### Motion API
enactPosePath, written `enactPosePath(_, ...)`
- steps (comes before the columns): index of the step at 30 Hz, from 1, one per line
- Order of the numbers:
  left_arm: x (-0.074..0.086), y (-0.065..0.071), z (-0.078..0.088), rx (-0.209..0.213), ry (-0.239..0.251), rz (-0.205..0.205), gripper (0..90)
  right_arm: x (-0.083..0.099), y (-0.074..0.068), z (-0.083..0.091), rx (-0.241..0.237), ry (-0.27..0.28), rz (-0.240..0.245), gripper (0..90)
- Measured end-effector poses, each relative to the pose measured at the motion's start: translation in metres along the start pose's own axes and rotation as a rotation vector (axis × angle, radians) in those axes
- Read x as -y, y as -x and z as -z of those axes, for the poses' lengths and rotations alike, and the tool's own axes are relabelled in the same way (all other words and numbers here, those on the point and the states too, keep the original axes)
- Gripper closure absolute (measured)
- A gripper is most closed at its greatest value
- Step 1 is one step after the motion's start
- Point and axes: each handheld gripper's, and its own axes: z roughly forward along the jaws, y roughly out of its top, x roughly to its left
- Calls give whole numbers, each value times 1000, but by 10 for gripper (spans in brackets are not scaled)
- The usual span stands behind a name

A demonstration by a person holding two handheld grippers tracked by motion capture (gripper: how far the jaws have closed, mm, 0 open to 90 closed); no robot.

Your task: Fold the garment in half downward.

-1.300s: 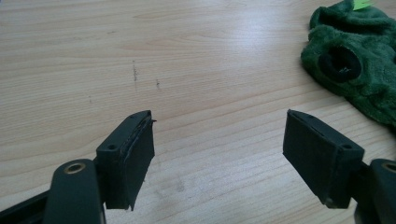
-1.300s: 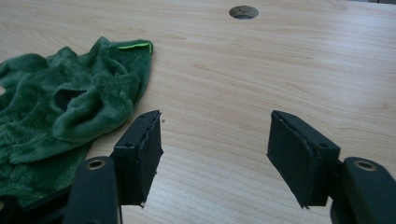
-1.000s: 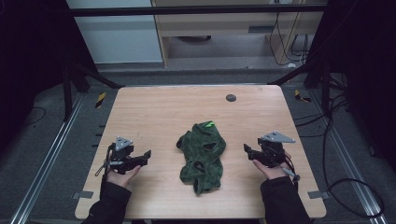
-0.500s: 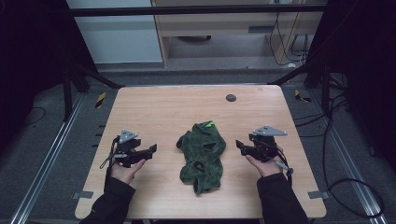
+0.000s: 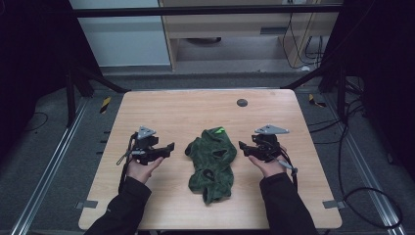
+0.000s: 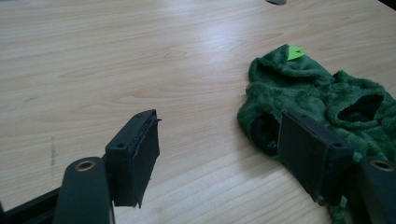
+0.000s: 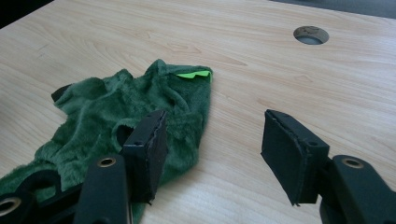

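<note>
The person's face and upper arms fall outside the high view; two dark sleeves (image 5: 122, 210) come in from its bottom edge, each hand carrying one gripper. What kind of garment the green fleece garment (image 5: 211, 159) is cannot be settled: it lies crumpled, its folds hide its outline, and in the left gripper view its right part runs off the frame while one black jaw covers a bit of its near edge. Dark openings show in the pile, one plainly in the left gripper view and at least two from above, but whether they are sleeves or leg holes is unclear. There is one garment, lying at the middle of the wooden surface (image 5: 186, 107), between the two grippers and touching neither. Its long axis runs from the far side toward the person, tilted slightly, with the end bearing one small bright green tag (image 5: 219, 130) pointing away from the person and the narrower, bunched end nearest them. The left gripper (image 5: 169, 147) sits just left of the garment, its jaws wide with bare wood between them, having just been closing a little. The right gripper (image 5: 242, 145) sits just right of it, jaws likewise wide and empty after closing slightly. One round hole (image 5: 242, 102) marks the far part of the surface.
</note>
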Motion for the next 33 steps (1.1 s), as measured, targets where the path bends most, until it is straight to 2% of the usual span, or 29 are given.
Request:
enactPosePath(9,-18,11,-23,-1,7,-27,307,-12,0,-20,4,-12,-8,418)
enactPosePath(14,-22,15,-37,-7,0,-22,312,-15,1,-30,14,-20,-18,422)
enactPosePath(17,-22,18,-46,-14,-6,-38,318,-15,0,-35,12,-27,-27,423)
enactPosePath(22,-22,22,-60,-8,-19,-28,327,-13,1,-45,17,-45,-33,426)
enactPosePath(26,-19,24,-72,-10,-42,-42,335,-10,2,-51,21,-60,-37,432)
enactPosePath(33,-14,26,-87,-3,-68,-41,353,-7,2,-62,19,-80,-32,443)
